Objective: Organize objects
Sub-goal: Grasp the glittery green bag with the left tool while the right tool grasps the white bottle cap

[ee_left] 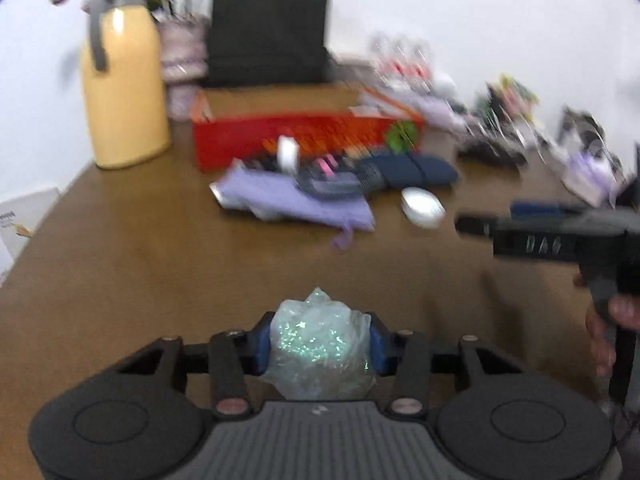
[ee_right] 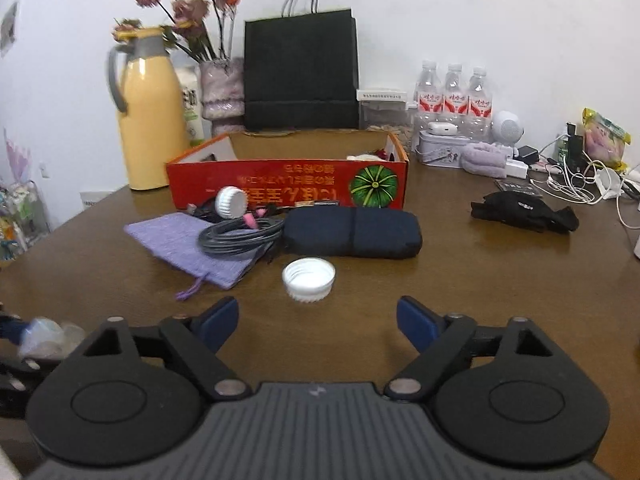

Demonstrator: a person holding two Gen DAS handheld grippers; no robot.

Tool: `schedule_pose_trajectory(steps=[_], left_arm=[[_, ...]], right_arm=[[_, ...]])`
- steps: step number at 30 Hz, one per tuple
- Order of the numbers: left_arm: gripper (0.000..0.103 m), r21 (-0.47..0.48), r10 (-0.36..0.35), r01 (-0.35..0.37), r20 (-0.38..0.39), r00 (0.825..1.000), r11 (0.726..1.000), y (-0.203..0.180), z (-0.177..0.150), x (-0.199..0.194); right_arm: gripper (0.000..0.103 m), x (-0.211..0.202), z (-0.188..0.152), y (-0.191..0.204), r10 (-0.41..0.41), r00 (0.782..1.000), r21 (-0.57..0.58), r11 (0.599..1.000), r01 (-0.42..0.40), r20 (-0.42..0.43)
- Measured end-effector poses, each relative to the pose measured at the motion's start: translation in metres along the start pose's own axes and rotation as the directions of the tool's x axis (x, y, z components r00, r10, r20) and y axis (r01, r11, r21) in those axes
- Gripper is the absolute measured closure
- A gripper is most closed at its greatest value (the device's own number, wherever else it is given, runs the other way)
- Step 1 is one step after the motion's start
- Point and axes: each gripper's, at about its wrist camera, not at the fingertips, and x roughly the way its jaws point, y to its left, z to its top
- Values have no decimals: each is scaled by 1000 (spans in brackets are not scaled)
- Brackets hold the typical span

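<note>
We've got the crumpled plastic bag [ee_left: 318, 354] pinched between our left gripper [ee_left: 318, 350] fingers, ready for the red box [ee_right: 288, 174] ahead, while our right gripper [ee_right: 318, 322] fingers stay spread, the white cap [ee_right: 308, 275] lying just beyond them on the desk [ee_right: 480, 272].

Cluttered brown table [ee_right: 460, 280], red box [ee_right: 288, 182]

My blue fingers [ee_left: 262, 344] squeeze a crinkly plastic bag [ee_left: 318, 346] over the brown table [ee_left: 160, 264]. A white cap [ee_left: 423, 207] lies further ahead.
</note>
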Motion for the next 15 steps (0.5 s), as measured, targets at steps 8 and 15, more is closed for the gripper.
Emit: schedule_pose_trajectory(steps=[8,15], left_arm=[[50,9,35,-35,-2,999,999,6,15,23],[58,-2,24,-24,-17,1000,1000,9,20,28]], right_arm=[[40,55,21,8,45,997,-4,999,-46,-63],[62,61,18,14,65,996,28,998,-64,-54]])
